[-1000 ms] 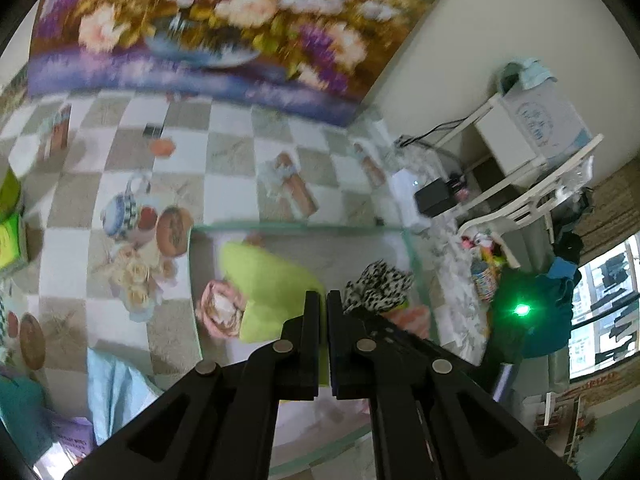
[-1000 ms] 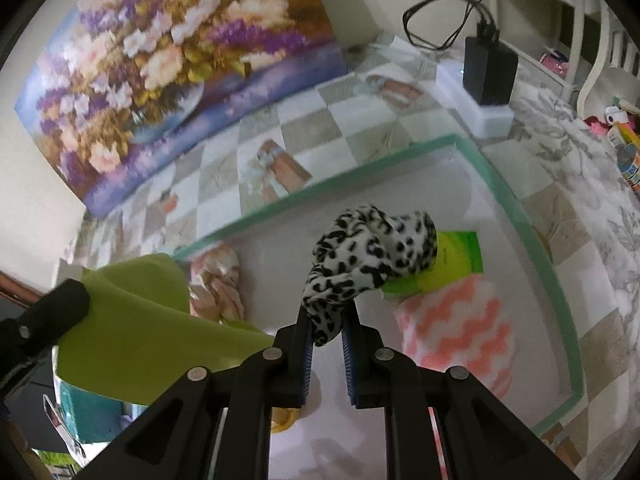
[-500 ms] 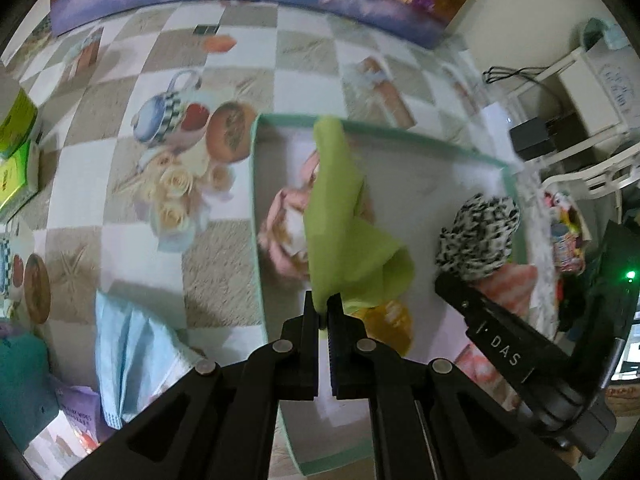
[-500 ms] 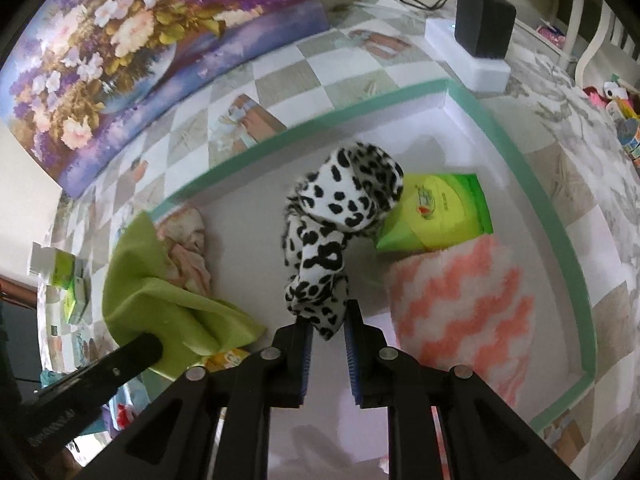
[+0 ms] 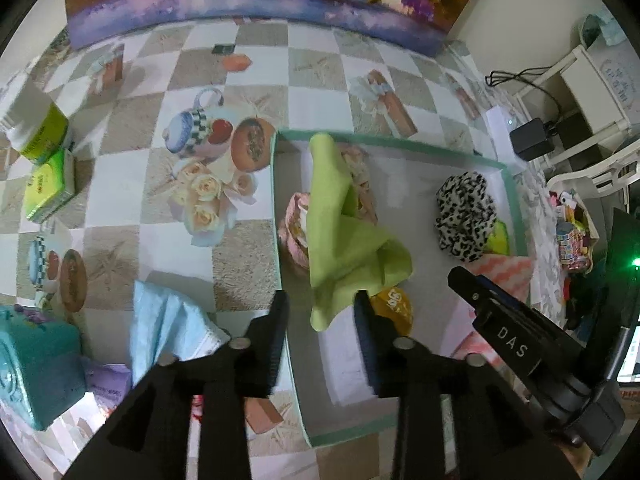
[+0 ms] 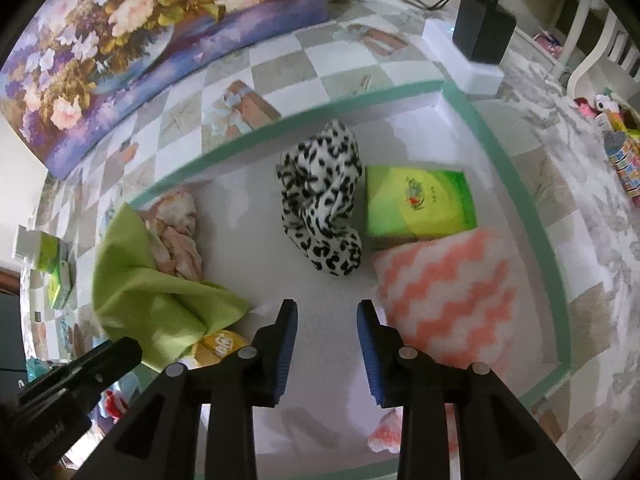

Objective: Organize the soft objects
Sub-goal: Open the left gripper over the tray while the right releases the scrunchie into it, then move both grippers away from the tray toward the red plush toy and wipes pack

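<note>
A white tray with a green rim point(image 5: 275, 184) point(image 6: 516, 184) lies on the table. In it lie a lime green cloth point(image 5: 344, 240) point(image 6: 160, 300), a pink floral cloth point(image 5: 294, 224) point(image 6: 176, 236), a leopard-print cloth point(image 5: 466, 210) point(image 6: 320, 200), a pink-and-white zigzag towel point(image 6: 444, 296) point(image 5: 504, 270), a green packet point(image 6: 420, 202) and a yellow packet point(image 5: 394, 304) point(image 6: 220, 344). My left gripper point(image 5: 320, 320) is open and empty, just behind the green cloth's near corner. My right gripper point(image 6: 326, 332) is open and empty, above the tray floor, short of the leopard cloth.
A light blue cloth point(image 5: 168, 324) and a teal box point(image 5: 36, 376) lie left of the tray. Green boxes point(image 5: 48, 184) stand at the far left. A white power strip with a black adapter point(image 6: 476, 48) sits behind the tray. A floral painting point(image 6: 140, 32) leans on the wall.
Both grippers have opened. The left let go of the green cloth, the right let go of the leopard cloth; both cloths now lie in the tray.
</note>
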